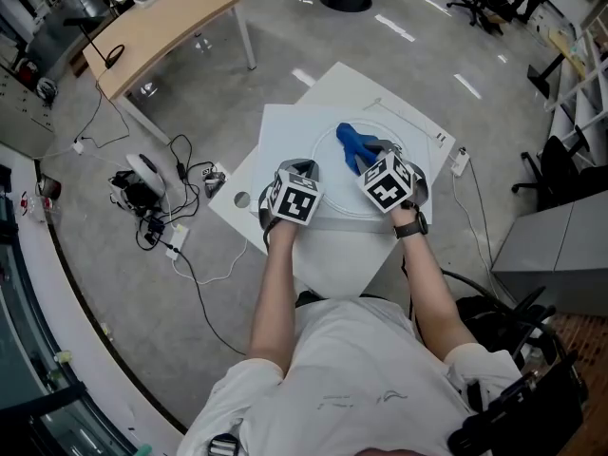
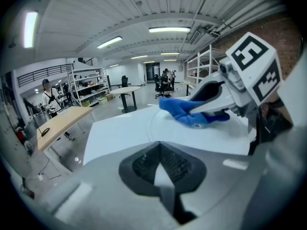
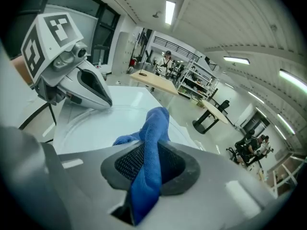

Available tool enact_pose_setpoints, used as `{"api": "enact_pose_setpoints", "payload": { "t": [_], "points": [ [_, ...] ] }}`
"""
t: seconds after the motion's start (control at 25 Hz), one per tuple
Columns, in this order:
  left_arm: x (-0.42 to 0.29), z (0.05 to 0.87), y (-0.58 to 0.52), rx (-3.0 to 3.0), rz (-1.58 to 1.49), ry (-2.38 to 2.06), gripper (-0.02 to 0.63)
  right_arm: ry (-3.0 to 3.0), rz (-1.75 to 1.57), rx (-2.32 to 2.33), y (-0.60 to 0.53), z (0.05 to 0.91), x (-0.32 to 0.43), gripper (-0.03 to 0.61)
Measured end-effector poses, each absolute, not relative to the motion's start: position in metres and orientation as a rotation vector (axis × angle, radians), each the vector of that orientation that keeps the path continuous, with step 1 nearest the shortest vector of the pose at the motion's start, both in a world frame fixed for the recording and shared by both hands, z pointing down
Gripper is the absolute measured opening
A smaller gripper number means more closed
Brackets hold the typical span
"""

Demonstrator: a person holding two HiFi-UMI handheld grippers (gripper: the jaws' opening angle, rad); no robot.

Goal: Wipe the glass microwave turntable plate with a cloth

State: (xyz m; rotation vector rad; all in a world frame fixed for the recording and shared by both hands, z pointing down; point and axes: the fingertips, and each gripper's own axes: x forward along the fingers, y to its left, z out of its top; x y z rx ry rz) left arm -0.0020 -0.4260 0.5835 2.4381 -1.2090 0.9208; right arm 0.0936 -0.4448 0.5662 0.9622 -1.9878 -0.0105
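On the white table, the right gripper has its jaws clamped on a blue cloth, which rests on the glass turntable plate. The left gripper, its jaws drawn nearly together with nothing between them, sits at the plate's left rim.

- My white worktop fills the frame's centre, standing on the grey floor.
- The glass turntable plate lies flat on it, right of centre.
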Motion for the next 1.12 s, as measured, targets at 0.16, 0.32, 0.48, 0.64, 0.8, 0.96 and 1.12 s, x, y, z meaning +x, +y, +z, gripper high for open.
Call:
{"api": "enact_pose_setpoints", "payload": {
  "t": [0.16,0.32,0.48,0.64,0.8,0.96,1.12],
  "points": [
    [-0.002,0.582,-0.426,2.444,0.923,-1.204,0.000,-1.940,0.037,1.050,-0.441,0.563,0.131,0.083],
    [-0.002,0.582,-0.426,2.451,0.925,-1.198,0.000,-1.888,0.058,1.095,-0.421,0.561,0.147,0.081],
    [0.001,0.582,-0.425,2.462,0.928,-1.185,0.000,-1.872,0.055,1.104,-0.402,0.563,0.137,0.069],
    [0.003,0.582,-0.424,2.481,0.935,-1.179,0.000,-1.882,0.053,1.108,-0.403,0.564,0.108,0.067],
    [0.003,0.584,-0.426,2.492,0.936,-1.169,0.000,-1.889,0.065,1.131,-0.409,0.567,0.083,0.067],
    [0.008,0.581,-0.423,2.523,0.911,-1.132,0.000,-1.966,0.096,1.192,-0.408,0.552,0.077,0.074],
    [0.009,0.568,-0.416,2.641,0.865,-1.152,0.000,-2.140,0.084,1.379,-0.391,0.514,0.075,0.072]
  ]
}}
